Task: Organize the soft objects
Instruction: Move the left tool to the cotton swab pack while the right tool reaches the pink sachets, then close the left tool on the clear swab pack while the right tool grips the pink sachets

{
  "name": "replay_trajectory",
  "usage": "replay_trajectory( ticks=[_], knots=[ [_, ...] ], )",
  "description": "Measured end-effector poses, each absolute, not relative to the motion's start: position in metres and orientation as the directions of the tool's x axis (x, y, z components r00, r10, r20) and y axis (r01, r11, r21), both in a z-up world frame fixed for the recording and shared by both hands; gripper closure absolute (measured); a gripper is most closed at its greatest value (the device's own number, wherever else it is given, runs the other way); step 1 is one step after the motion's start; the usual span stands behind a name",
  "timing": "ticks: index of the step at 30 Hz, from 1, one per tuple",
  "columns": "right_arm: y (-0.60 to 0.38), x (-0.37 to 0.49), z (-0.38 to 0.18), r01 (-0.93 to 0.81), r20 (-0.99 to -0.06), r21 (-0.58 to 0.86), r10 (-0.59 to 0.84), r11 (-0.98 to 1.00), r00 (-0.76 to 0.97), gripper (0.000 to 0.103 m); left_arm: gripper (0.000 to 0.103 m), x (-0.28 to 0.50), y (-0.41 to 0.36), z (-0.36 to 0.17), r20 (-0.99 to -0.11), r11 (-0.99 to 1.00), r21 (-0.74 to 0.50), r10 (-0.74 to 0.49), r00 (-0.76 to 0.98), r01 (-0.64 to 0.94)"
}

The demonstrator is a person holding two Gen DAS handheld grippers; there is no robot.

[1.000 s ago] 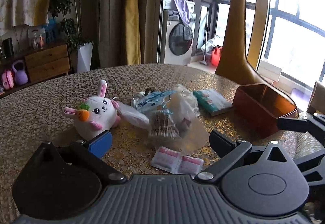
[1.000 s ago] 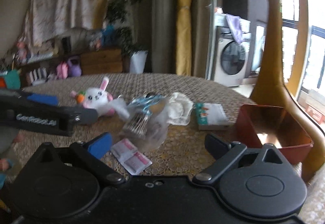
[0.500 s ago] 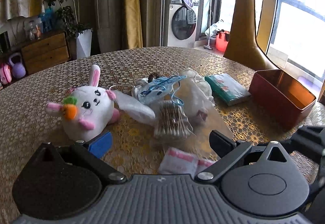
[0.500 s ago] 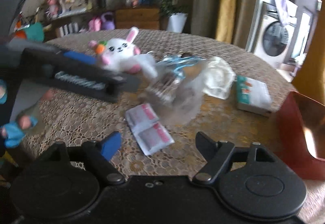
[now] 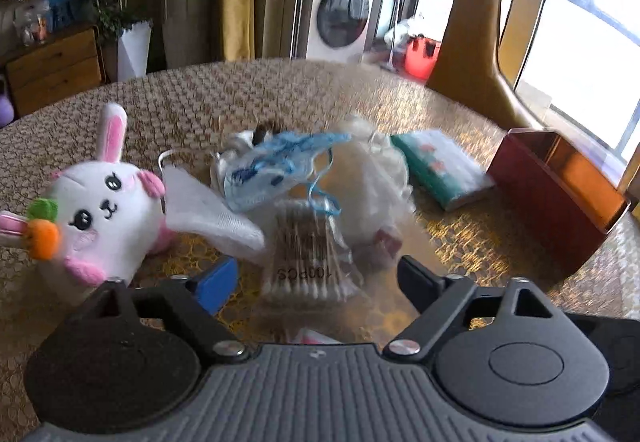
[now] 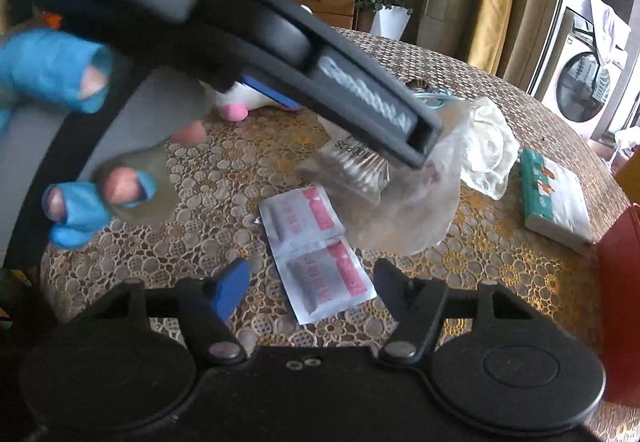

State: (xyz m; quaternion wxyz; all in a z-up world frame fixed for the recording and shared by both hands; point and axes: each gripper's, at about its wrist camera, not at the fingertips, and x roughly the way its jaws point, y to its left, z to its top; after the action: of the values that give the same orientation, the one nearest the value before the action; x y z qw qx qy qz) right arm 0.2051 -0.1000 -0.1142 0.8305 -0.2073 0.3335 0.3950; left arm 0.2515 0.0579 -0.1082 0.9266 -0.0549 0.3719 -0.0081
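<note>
A pile of soft things lies on the round table. A white plush rabbit [image 5: 98,209] sits at the left. Beside it lie a white cloth [image 5: 208,209], a blue face mask [image 5: 276,165], a clear bag of cotton swabs [image 5: 308,262] [image 6: 356,169] and a white crumpled bag [image 5: 372,181] [image 6: 486,145]. My left gripper [image 5: 316,278] is open just above the swab bag; its body crosses the right wrist view [image 6: 360,101]. My right gripper [image 6: 308,286] is open over two pink-and-white sachets [image 6: 316,246]. A tissue pack [image 5: 440,169] [image 6: 556,197] lies at the right.
A red-brown open box [image 5: 560,193] stands at the table's right edge, its wall also in the right wrist view [image 6: 620,282]. A tall giraffe figure [image 5: 468,21], a washing machine [image 5: 340,17] and a wooden dresser [image 5: 52,65] stand beyond the table.
Both grippers have moved forward and down toward the pile. The left gripper now hangs right over the swab bag, and the right one has come over the sachets.
</note>
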Motion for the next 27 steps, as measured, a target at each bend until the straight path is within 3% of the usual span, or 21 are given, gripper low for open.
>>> replay_trajectory(
  ticks=[6, 20, 27],
  knots=[
    [-0.095, 0.214, -0.123, -0.806, -0.723, -0.095, 0.516, 0.584, 0.460, 0.039, 0.023, 0.269, 0.069, -0.125, -0.726, 0.987, -0.148, -0.068, 0.684, -0.060],
    [-0.090, 0.239, -0.131, -0.808, -0.706, -0.015, 0.566, 0.589, 0.426, 0.039, 0.044, 0.281, 0.073, -0.136, -0.749, 0.976, -0.211, -0.123, 0.651, -0.059],
    [-0.090, 0.233, -0.129, -0.807, -0.706, -0.016, 0.565, 0.591, 0.427, 0.056, 0.054, 0.278, 0.076, -0.136, -0.751, 0.976, -0.207, -0.114, 0.651, -0.067]
  ],
)
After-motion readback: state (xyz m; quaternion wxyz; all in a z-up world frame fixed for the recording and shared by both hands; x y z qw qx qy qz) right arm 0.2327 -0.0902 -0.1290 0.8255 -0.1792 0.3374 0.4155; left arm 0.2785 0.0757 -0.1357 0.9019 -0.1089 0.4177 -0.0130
